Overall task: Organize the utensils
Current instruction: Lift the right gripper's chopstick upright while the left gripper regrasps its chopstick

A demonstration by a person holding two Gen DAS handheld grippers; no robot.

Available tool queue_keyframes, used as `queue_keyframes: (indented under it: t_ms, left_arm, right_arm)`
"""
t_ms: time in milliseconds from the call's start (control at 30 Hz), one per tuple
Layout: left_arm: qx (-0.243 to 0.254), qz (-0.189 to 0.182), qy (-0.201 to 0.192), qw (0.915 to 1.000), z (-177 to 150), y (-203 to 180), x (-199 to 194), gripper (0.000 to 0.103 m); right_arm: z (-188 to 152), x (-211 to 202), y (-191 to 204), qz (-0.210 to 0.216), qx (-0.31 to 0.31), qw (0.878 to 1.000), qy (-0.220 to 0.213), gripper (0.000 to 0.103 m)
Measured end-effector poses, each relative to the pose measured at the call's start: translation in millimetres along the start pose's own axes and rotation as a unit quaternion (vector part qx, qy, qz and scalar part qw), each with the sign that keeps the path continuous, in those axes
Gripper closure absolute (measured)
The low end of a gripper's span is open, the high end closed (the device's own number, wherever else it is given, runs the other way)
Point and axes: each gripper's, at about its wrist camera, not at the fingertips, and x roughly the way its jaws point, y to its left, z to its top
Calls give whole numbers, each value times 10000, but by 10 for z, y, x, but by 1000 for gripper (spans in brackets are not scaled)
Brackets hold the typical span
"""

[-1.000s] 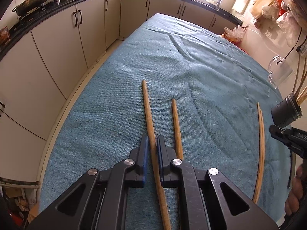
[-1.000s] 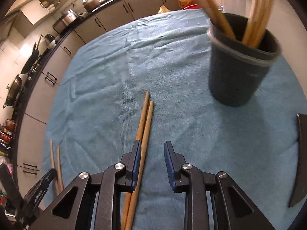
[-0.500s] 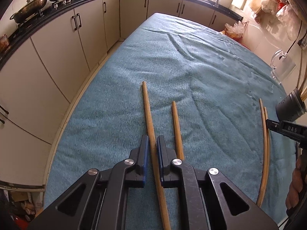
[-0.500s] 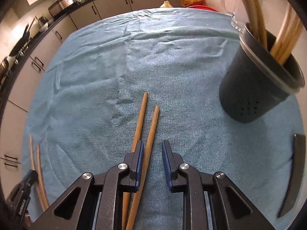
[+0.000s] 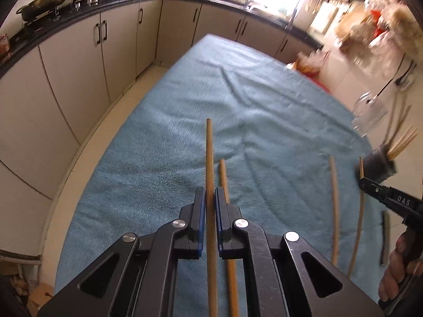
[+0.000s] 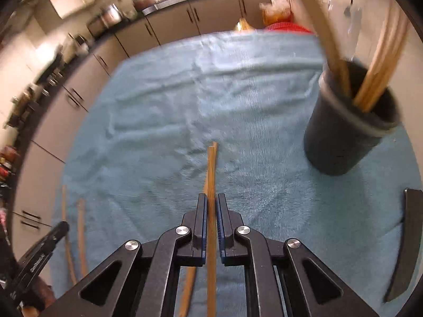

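My left gripper: clamped on one chopstick | my right gripper: just closed on another chopstick | advice: lift level, tip into holder far right.

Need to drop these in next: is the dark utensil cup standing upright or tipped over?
Upright. In the right wrist view the dark cup stands on its base on the blue cloth, mouth upward, with chopsticks standing inside it.

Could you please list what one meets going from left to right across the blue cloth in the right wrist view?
Two loose chopsticks near the left gripper → chopstick clamped in the right gripper → black utensil holder with chopsticks → dark flat object at the edge.
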Motion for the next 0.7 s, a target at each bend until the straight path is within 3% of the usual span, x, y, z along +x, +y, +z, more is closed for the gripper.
queue_keyframes:
  t_ms: [300,700]
  left_arm:
    - [110,-400,-652,9970,-104,-249,-709,96]
    - [568,-719,-904,9917,-182,-690,-1057,96]
  right_arm:
    - [-359,-868,160,437,-639,9878,-1353,96]
    - [-572,-1428,60,662,-754,9734,-2061,96]
